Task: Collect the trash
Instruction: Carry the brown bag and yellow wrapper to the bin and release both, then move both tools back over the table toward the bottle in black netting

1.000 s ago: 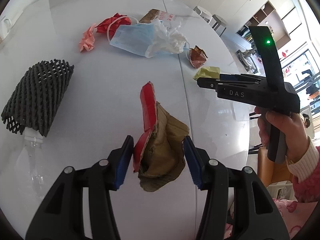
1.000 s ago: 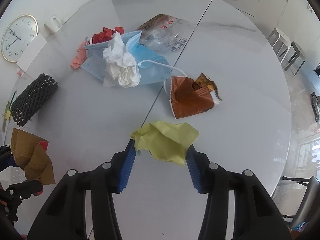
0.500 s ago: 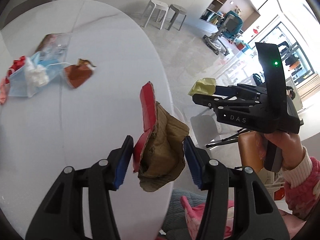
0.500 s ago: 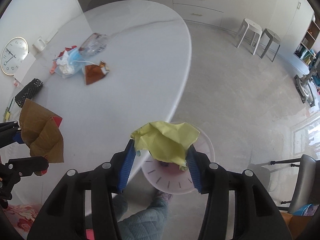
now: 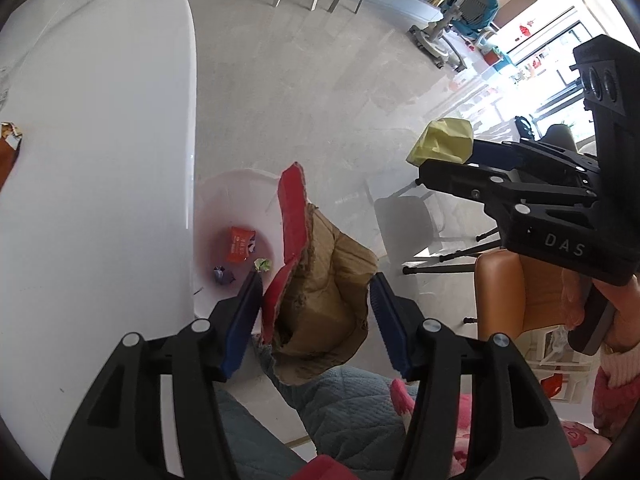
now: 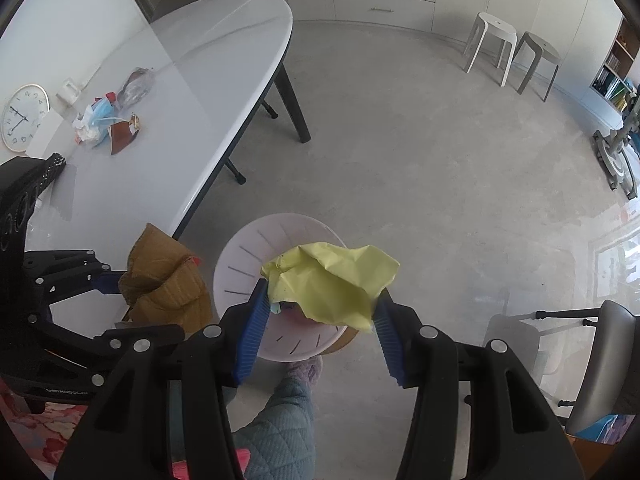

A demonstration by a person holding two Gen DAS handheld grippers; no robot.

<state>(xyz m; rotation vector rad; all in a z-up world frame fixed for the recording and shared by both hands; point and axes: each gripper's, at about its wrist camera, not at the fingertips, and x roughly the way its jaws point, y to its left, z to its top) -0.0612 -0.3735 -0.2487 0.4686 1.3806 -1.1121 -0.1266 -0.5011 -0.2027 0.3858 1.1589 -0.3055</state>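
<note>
Between the blue pads of the left gripper: torn brown cardboard with a red face, pinched and held in the air beside the table edge, above the floor. In the right-wrist view, same cardboard at left, in the left gripper, beside the bin rim. Between the pads of the right gripper: crumpled yellow paper, pinched, directly over the white trash bin. Seen from the left wrist, right gripper carrying the yellow paper at upper right. Lower down, on the floor by the table: the bin, holding an orange wrapper and 2 smaller scraps. Farther off, on the white table: remaining litter pile with a blue mask, tissue and brown wrapper. Farthest, 2 stools near the cabinets.
</note>
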